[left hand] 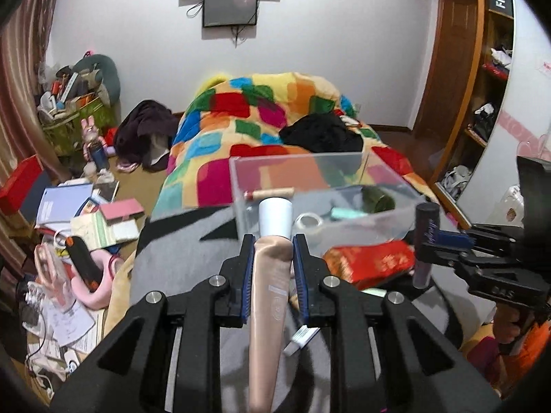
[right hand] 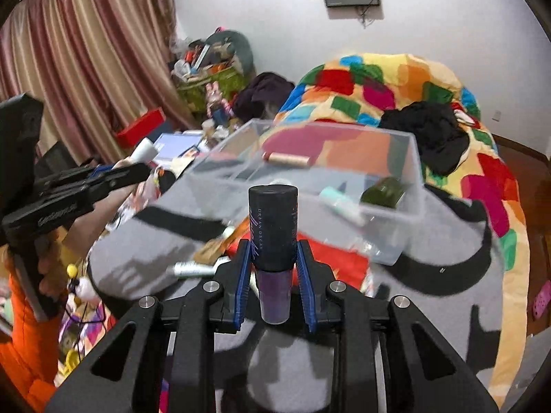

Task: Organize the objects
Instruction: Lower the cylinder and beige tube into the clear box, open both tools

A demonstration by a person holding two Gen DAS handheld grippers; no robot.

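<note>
A: Item one. We log the left hand-held gripper (left hand: 272, 241) closed on a beige tube (left hand: 267, 309) with a white cap (left hand: 275, 218); the cap points forward past the fingertips toward the clear plastic bin (left hand: 392, 216).

B: Item two. We log the right hand-held gripper (right hand: 272, 244) clamped on a dark cylindrical bottle (right hand: 273, 230), which stands upright between the blue pads (right hand: 243, 275), its top rising above them and a purple section showing below.

A: Only our left view shows a tape roll (left hand: 310, 222) just in front of the bin and a red packet (left hand: 372, 261) on the grey blanket (left hand: 179, 258). It also shows the right hand-held gripper (left hand: 427, 241) from the side, near the bin's right corner.

B: Only our right view shows the bin's interior clearly: a tan tube (right hand: 287, 159) at the far wall, a mint tube (right hand: 341, 203) and a dark green jar (right hand: 382, 191) near the front. A silver tube (right hand: 191, 269) lies on the blanket left of the right hand-held gripper.

A: The bin sits on the bed, ahead of both hand-held grippers.
</note>
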